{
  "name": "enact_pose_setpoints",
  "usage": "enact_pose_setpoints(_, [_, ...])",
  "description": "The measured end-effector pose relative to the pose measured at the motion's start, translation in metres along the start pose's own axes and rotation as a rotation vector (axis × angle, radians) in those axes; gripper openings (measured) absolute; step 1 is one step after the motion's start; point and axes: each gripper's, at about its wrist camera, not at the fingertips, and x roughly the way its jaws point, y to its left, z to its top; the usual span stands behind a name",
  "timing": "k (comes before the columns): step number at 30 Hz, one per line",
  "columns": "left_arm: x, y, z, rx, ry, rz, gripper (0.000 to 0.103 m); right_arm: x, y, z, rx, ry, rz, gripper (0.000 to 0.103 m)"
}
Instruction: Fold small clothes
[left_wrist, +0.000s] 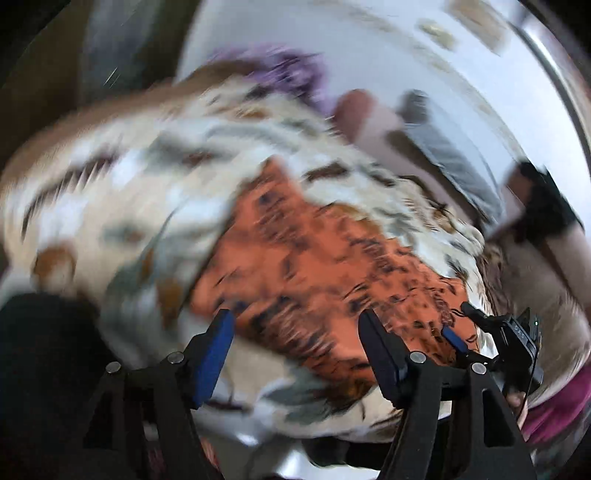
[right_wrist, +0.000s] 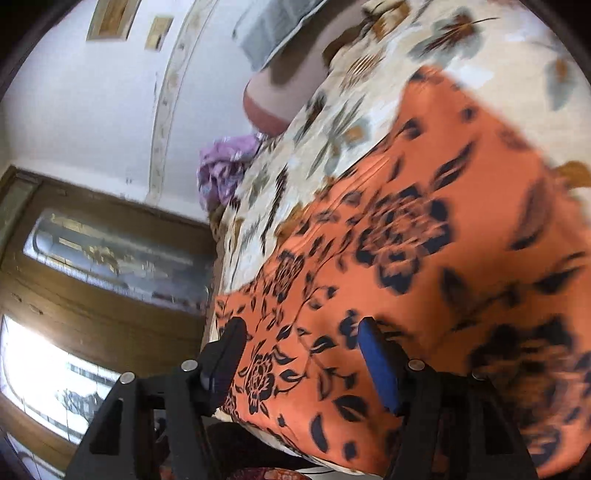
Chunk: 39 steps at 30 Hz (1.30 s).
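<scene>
Bedspread (right_wrist: 332, 122) lay ahead of my left gripper (left_wrist: 297, 325) and right gripper (right_wrist: 299, 332); both jaws stood apart, unclamped, over the orange cloth (right_wrist: 424, 240).

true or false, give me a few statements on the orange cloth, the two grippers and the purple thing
1. The orange cloth has a dark flower print. True.
2. It lies on a plain blue sheet. False: it lies on a cream bedspread with grey and brown flowers.
3. The right hand-held gripper is clamped shut on the cloth. False: its jaws stand open over the cloth's near edge.
4. The left hand-held gripper is open too, with the cloth ahead of it. True.
5. The purple garment lies on top of the orange cloth. False: it sits apart, crumpled at the far edge of the bedspread.
</scene>
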Motion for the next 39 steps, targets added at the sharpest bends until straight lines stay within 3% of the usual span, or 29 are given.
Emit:
enact_pose_setpoints(4, [0.022,0.03,-0.015,-0.18,0.075,-0.06,0.071,0.026,0.017,-0.009,-0.056,0.057,-0.011,0.067])
enact_pose_setpoints(7, [0.045,0.029,-0.015,-0.216,0.102,-0.099,0.071,0.036,0.02,-0.014,-0.081,0.078,-0.034,0.067])
enact_pose_setpoints(15, [0.087,0.025,0.009,-0.292,0.073,-0.094,0.07,0.024,0.01,-0.015,-0.073,0.055,-0.041,0.067])
enact_pose_setpoints(23, [0.072,0.031,-0.009,-0.297,0.12,-0.066,0.069,0.027,0.01,-0.015,-0.084,0.073,-0.061,0.067])
enact_pose_setpoints(33, [0.089,0.037,0.003,-0.324,0.1,-0.052,0.069,0.032,0.013,-0.016,-0.092,0.076,-0.071,0.067])
enact_pose_setpoints(37, [0.073,0.037,0.006,-0.272,0.072,-0.047,0.053,0.032,0.012,-0.016,-0.1,0.075,-0.076,0.066])
enact_pose_setpoints(39, [0.071,0.04,-0.001,-0.278,0.083,-0.042,0.051,0.032,0.011,-0.016,-0.103,0.076,-0.081,0.066])
